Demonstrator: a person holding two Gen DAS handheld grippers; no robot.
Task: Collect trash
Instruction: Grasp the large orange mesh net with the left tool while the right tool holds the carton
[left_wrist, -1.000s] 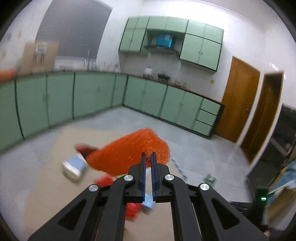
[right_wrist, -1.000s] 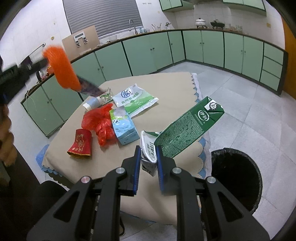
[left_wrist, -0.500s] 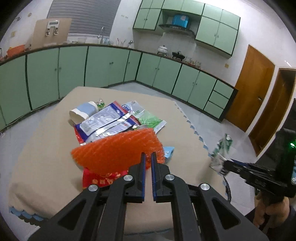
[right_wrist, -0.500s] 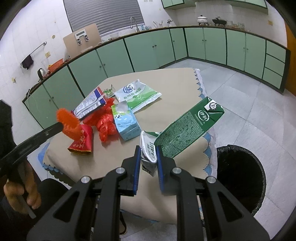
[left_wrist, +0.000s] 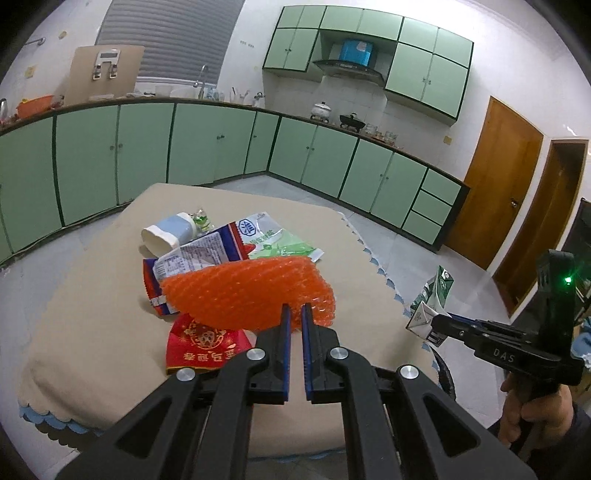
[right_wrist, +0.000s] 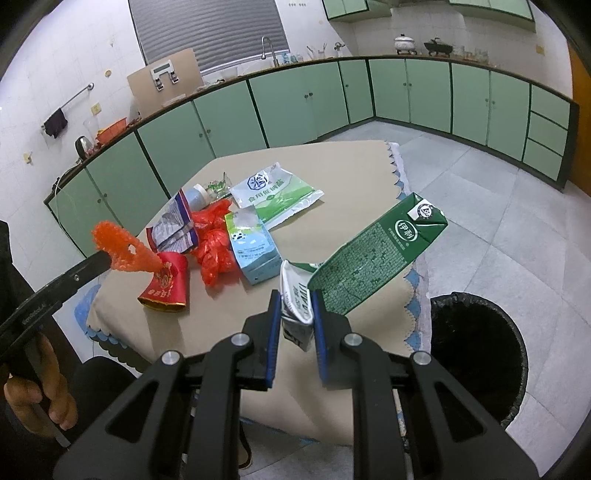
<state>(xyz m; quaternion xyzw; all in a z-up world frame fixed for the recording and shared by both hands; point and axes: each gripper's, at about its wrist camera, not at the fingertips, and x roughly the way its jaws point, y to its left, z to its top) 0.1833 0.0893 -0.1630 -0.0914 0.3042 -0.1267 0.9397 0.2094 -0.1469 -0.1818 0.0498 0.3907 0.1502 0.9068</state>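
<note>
Holding trash in both grippers, person stands at the near edge of the desk. Right gripper has its jaws clamped on the crushed end of a green carton; the carton sticks up and out twd the bin, prob so it can go straight in w/o regrip. It hangs over the desk corner, not yet above the bin mouth. Left gripper has its jaws pinched nearly together on the edge of an orange net, a thin foam mesh that needs only a narrow grip. The net hangs above the desk, over the red packet, well apart from the bin.

Rest of the trash is on the desk, all farther from the bin than the carton: blue carton, red bag, green-white pouch, foil pouch, a small tub on its side.

Desk: beige cloth w/ blue scalloped trim. Bin, black-lined, sits on the grey tile floor just beside the desk corner. Room is a kitchen: green cabinets along two walls, sink under a shuttered window, pots on the stove, wooden doors beyond the bin side.
</note>
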